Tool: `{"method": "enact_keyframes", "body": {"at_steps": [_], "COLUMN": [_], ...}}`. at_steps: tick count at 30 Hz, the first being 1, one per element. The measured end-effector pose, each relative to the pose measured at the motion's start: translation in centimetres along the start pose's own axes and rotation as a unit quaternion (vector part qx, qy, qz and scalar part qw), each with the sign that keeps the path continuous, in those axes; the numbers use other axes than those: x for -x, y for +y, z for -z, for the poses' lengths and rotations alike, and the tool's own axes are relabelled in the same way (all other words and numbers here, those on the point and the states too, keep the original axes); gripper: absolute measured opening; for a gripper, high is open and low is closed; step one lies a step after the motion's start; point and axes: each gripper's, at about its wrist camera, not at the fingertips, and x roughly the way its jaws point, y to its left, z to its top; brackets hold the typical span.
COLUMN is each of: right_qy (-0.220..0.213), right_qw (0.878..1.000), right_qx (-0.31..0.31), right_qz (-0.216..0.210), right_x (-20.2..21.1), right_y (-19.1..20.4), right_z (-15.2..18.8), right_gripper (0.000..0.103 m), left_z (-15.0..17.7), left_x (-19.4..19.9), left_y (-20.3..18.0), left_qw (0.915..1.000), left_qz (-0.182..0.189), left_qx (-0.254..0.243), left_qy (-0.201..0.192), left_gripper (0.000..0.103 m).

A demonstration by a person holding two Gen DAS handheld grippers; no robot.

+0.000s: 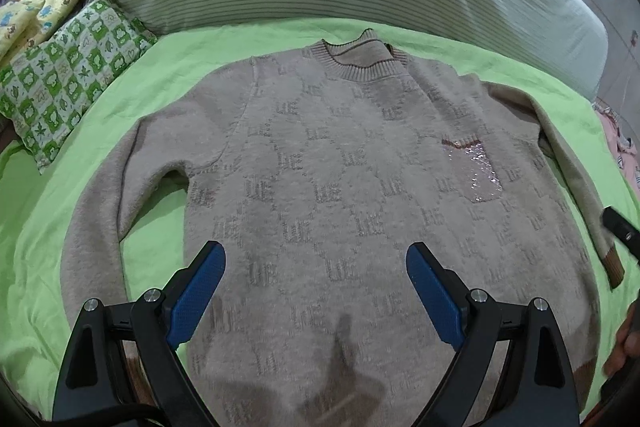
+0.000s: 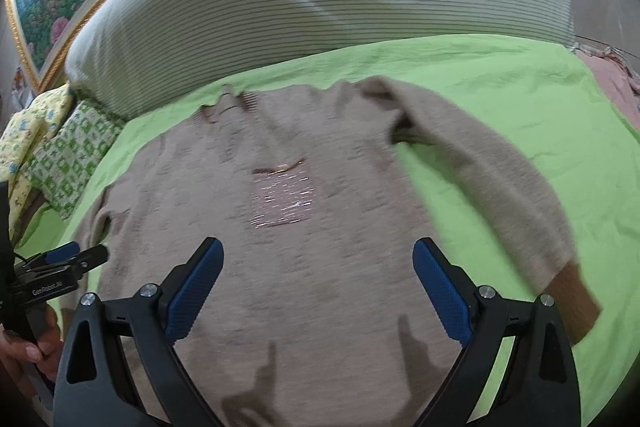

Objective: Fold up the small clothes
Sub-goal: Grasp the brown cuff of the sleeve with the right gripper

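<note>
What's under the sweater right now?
The sweater lies flat on a green sheet, which shows all around it. Whatever is beneath its body is covered and can't be seen.

We see left gripper [image 1: 316, 259] | black frames, silver screws | right gripper [image 2: 318, 257] | blue textured pads [image 2: 194, 293] | "GenRobot.AI" lettering

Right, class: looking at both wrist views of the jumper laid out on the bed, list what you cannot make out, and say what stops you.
- Sweater hem: left wrist view, hidden behind the left gripper and cut off by the bottom edge.
- Knitted pattern: right wrist view, smeared by motion blur.
- Sequin pocket: right wrist view, blurred into streaks.
- Right gripper: in the left wrist view, only a dark piece shows at the right edge.
</note>
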Motion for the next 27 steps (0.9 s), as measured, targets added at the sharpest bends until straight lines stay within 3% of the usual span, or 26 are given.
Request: {"method": "enact_keyframes", "body": {"at_steps": [4, 8, 10, 12, 14, 15, 16, 18, 21, 25, 27], "right_qy": [0.005, 0.052, 0.095, 0.132, 0.170, 0.176, 0.176, 0.169, 0.120, 0.069, 0.059], "right_qw": [0.997, 0.991, 0.987, 0.984, 0.979, 0.979, 0.981, 0.984, 0.989, 0.971, 0.959], "right_qx": [-0.002, 0.009, 0.019, 0.023, 0.030, 0.029, 0.016, -0.016, -0.051, -0.058, -0.060], "right_qz": [0.077, 0.124, 0.124, 0.119, 0.107, 0.101, 0.083, 0.046, -0.070, -0.220, -0.271], "right_x": [0.0, -1.7, -3.6, -4.9, -5.9, -6.0, -5.7, -5.0, -3.0, -3.2, -4.6], "right_y": [-5.7, -10.2, -11.4, -11.8, -12.0, -12.1, -12.1, -11.8, -8.0, 0.7, 5.2], "right_z": [-1.5, -2.2, -1.8, -1.2, -0.6, -0.6, -1.1, -2.3, -6.6, -13.0, -14.9], "right_gripper": [0.096, 0.090, 0.072, 0.066, 0.040, 0.023, 0.008, 0.008, 0.008, 0.008, 0.010], "left_z": [-1.3, -2.8, -3.6, -4.2, -4.6, -4.7, -4.8, -4.9, -5.0, -5.2, -5.3], "left_x": [-1.6, -4.2, -5.9, -7.2, -8.4, -9.1, -9.6, -10.3, -10.0, -8.4, -7.7], "left_y": [0.3, 0.4, 0.4, 0.4, 0.4, 0.4, 0.3, 0.7, 1.6, 2.5, 2.7], "left_qw": [1.0000, 0.9997, 0.9993, 0.9989, 0.9985, 0.9982, 0.9979, 0.9973, 0.9973, 0.9973, 0.9967], "left_qz": [-0.002, -0.006, -0.009, -0.009, -0.010, -0.013, -0.015, -0.013, -0.002, 0.016, 0.028], "left_qx": [0.004, 0.005, 0.007, 0.009, 0.010, 0.008, 0.007, 0.013, 0.030, 0.047, 0.057], "left_qy": [0.006, 0.025, 0.036, 0.046, 0.053, 0.058, 0.063, 0.072, 0.067, 0.053, 0.051], "left_gripper": [0.093, 0.093, 0.093, 0.093, 0.093, 0.093, 0.093, 0.093, 0.093, 0.093, 0.093]}}
